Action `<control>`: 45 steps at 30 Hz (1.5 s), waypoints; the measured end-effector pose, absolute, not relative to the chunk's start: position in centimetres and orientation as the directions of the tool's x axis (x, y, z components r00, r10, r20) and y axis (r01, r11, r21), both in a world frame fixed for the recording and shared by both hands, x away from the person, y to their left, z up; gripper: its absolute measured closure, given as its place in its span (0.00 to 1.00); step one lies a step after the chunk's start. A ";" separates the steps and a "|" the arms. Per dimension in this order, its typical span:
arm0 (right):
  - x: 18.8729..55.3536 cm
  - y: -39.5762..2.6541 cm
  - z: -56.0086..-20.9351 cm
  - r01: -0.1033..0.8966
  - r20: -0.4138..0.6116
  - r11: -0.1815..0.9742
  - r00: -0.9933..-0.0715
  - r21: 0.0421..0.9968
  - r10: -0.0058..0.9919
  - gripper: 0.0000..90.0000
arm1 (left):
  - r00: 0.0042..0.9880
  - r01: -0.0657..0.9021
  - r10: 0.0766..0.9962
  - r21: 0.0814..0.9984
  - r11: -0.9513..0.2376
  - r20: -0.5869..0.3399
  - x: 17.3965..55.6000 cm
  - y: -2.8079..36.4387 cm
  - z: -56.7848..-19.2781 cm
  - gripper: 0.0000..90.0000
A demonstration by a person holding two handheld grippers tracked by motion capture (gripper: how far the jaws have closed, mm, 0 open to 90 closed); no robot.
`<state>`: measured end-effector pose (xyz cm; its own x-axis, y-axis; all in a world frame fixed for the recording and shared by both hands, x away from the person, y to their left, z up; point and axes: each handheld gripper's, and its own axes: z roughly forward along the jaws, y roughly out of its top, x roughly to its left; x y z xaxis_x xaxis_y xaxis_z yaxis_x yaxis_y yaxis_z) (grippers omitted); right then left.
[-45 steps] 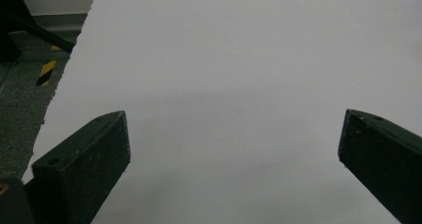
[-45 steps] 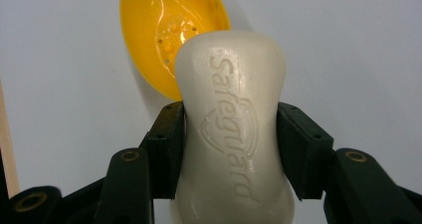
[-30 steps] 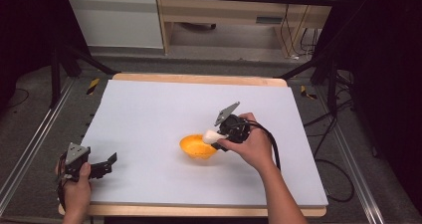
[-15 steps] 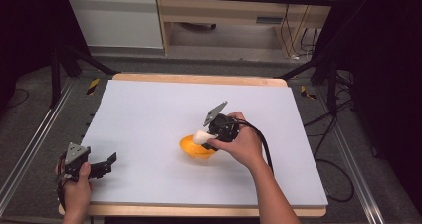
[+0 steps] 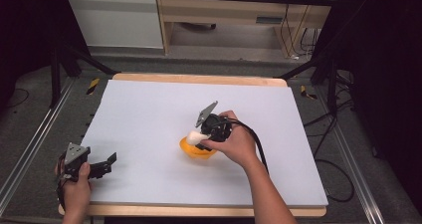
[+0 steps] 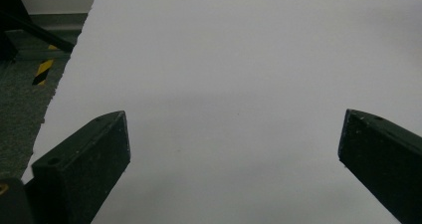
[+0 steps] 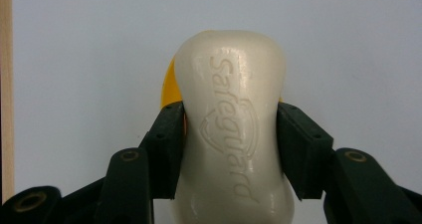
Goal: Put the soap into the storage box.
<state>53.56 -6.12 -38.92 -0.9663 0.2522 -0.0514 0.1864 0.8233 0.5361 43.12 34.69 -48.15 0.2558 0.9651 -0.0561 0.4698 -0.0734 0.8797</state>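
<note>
Carrying a soap bar over the orange bowl

Idling near the front-left corner of the surface (image 5: 149, 109), the left tongs (image 5: 106, 162) are standing wide apart with nothing between them. Toward the middle of the surface, the right tongs (image 7: 230, 149) are clamping the white soap bar (image 7: 231, 139) by its sides, holding it just over the orange bowl (image 5: 196, 151). The pickup looks done; lowering and releasing the bar into the bowl is probably what is left.

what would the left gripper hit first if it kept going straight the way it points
Probably nothing soon: the left gripper has open jaws facing bare white table. In the high view it points toward the orange bowl, but that is far off.
</note>
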 end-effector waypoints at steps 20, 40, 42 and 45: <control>54.1 -5.2 -40.3 0.179 -0.055 0.855 -0.971 0.487 0.234 0.54 | 0.256 0.470 0.965 0.880 -0.072 -0.057 43.1 34.7 -48.1 0.00; 53.8 -8.2 -39.4 0.301 -0.005 0.729 -0.923 0.615 0.384 0.28 | 0.256 0.469 0.965 0.880 -0.071 -0.059 43.1 34.7 -48.2 0.00; 53.5 -8.8 -39.6 0.317 -0.013 0.715 -0.910 0.623 0.414 0.24 | 0.256 0.469 0.965 0.880 -0.071 -0.059 43.1 34.7 -48.2 0.00; 53.4 -9.4 -39.8 0.330 -0.021 0.702 -0.898 0.631 0.440 0.19 | 0.256 0.469 0.965 0.880 -0.071 -0.059 43.1 34.7 -48.2 0.00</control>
<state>53.37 -9.38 -39.80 -0.8977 0.4401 -0.0205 0.3297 0.7018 0.6315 43.08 34.65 -48.16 0.2558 0.9650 -0.0586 0.4690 -0.0709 0.8804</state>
